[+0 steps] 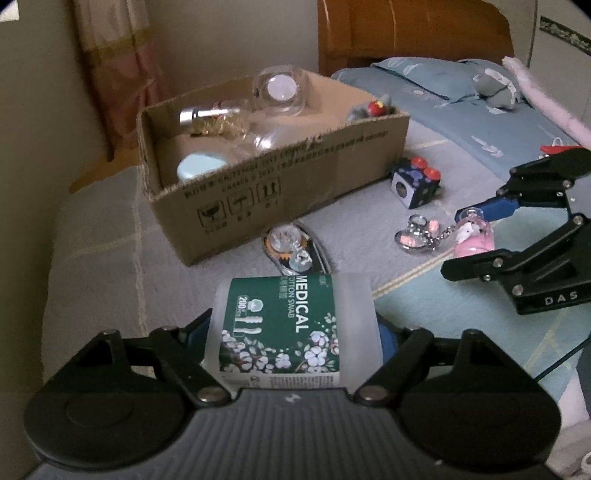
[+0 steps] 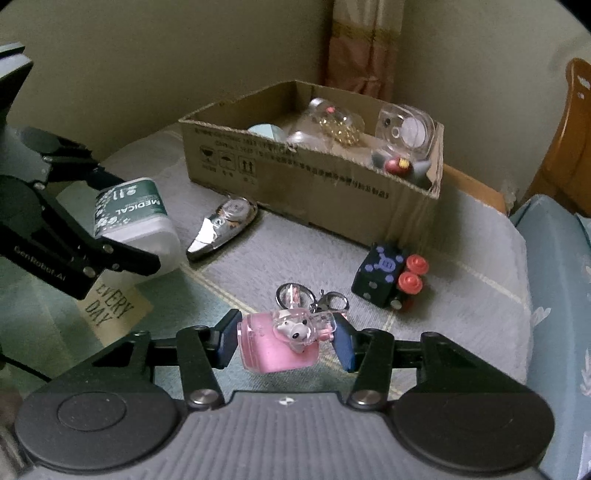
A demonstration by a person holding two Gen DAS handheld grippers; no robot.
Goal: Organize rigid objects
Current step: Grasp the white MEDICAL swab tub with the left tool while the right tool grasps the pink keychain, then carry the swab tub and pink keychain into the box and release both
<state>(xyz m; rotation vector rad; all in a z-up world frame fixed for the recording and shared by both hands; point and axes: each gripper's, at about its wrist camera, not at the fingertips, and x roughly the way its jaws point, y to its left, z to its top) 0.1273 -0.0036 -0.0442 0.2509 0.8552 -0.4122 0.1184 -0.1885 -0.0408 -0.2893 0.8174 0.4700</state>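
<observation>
My left gripper [image 1: 291, 343] is shut on a white cotton swab box [image 1: 291, 328] with a green "MEDICAL" label, held above the bed; it also shows in the right wrist view [image 2: 135, 218]. My right gripper [image 2: 284, 343] has its jaws around a pink keychain charm [image 2: 277, 347] with metal rings; the pads look close to it or touching its sides. The charm also shows in the left wrist view [image 1: 472, 236]. A cardboard box [image 1: 280, 184] stands on the bed and holds glass jars and a small figure.
A silver shoe-shaped trinket [image 2: 221, 229] lies in front of the cardboard box [image 2: 332, 192]. A dark cube with red knobs [image 2: 391, 280] sits to the right. Blue pillow and wooden headboard [image 1: 406, 33] stand behind; a wall lies on the left.
</observation>
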